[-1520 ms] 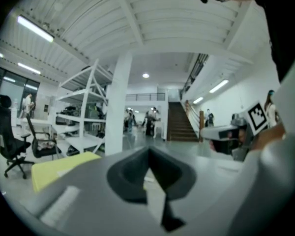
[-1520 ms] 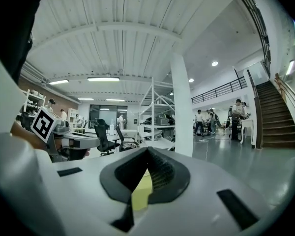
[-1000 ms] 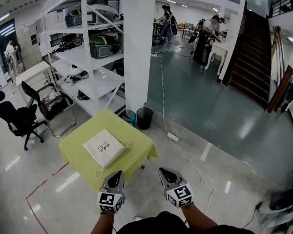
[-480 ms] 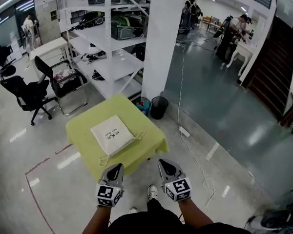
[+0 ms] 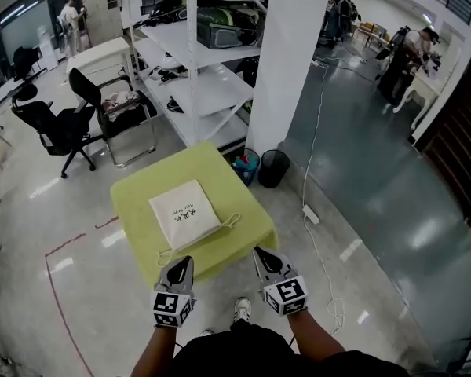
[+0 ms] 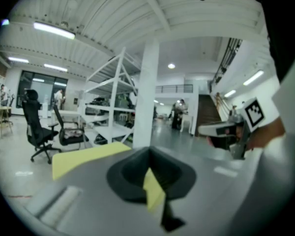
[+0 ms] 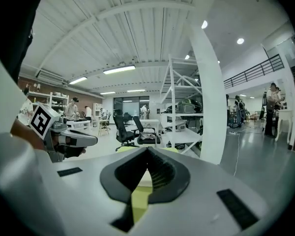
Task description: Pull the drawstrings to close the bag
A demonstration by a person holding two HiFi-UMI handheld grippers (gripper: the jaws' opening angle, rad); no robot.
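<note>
Left tool (image 5: 185, 262) and right tool (image 5: 261, 253) both clamped shut with nothing between the jaws, held side by side by the near edge of the yellow-green surface (image 5: 133, 199). Cream drawstring bag (image 5: 184, 214) lying flat mid-surface, ahead of both tools and clear of them, cords (image 5: 231, 221) trailing toward the near side.

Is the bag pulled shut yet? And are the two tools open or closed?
Drawstring bag: lying flat on the table, nothing touching it.
Drawstrings: slack, in loose loops at the bag's near corners, not pulled.
Left tool: shut, empty, by the table's near edge.
Right tool: shut, empty, by the table's near edge.
Table: covered in yellow-green cloth.
</note>
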